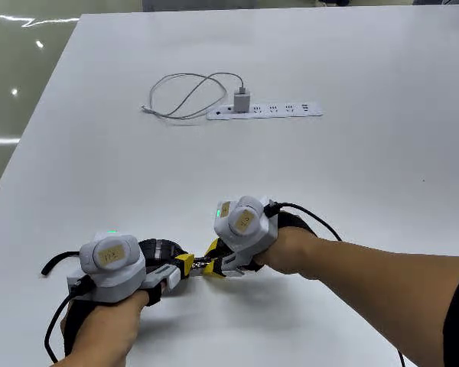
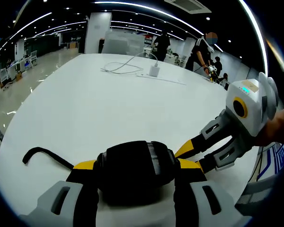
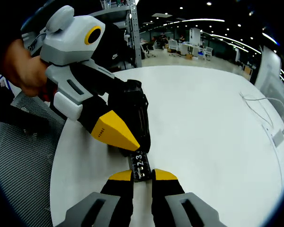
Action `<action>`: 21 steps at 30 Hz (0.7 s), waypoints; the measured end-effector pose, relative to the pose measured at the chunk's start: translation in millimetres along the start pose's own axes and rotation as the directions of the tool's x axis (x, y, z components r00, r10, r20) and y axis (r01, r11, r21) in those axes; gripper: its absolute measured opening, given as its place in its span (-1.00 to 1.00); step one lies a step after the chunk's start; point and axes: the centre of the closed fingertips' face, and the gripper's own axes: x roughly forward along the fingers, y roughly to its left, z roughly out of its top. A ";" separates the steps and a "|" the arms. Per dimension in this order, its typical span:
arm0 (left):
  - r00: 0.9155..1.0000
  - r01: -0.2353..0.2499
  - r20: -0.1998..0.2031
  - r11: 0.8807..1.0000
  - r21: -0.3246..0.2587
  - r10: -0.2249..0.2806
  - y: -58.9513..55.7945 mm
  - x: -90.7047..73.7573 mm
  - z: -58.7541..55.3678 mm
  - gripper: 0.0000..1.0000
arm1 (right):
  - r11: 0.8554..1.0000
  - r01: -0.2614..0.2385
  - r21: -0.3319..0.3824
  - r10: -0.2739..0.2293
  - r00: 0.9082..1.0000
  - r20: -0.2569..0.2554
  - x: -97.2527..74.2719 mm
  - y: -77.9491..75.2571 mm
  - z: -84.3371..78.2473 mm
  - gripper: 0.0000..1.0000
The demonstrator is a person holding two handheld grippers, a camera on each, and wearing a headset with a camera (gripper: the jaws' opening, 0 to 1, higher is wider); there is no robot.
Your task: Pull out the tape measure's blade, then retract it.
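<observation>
Tape measure: the black case of the tape measure (image 3: 134, 109) is found low on the white table (image 1: 329, 176), at the near edge and right in front of the person.
Left gripper: the case is clamped by the left gripper (image 2: 138, 166), with one yellow-tipped jaw pressed to each flank of the body.
Blade: a short stretch of blade (image 3: 141, 165) is drawn out of the case mouth, and the figures 23 can be read on it in the right gripper view.
Right gripper: the free end of the blade is pinched by the right gripper (image 3: 142, 176), a yellow tip set on either side, just beside the case.
Spacing: the two grippers are brought almost tip to tip, and in the head view a sliver of blade is seen between them.
Strap: a black strap (image 2: 40, 153) is trailed from the case across the table, off to the left in the left gripper view.
Far end: a white power strip (image 1: 264, 111) is laid flat well apart from the work, a white charger (image 1: 242, 100) is plugged into it, and a pale cable (image 1: 187, 95) is looped to its left.
Background: people (image 2: 201, 52) are seen standing beyond the table in the left gripper view.
</observation>
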 end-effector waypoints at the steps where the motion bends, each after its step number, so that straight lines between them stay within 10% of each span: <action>1: 1.000 0.000 0.000 1.000 0.000 0.000 -0.1 0.0 0.0 0.21 | 1.000 0.000 0.000 0.000 1.000 0.001 0.3 0.1 0.1 -0.80; 21: 1.000 0.000 0.002 1.000 -0.008 0.000 -0.1 -0.1 0.9 0.21 | 1.000 -0.003 0.008 0.003 1.000 0.021 6.6 1.4 7.8 -0.80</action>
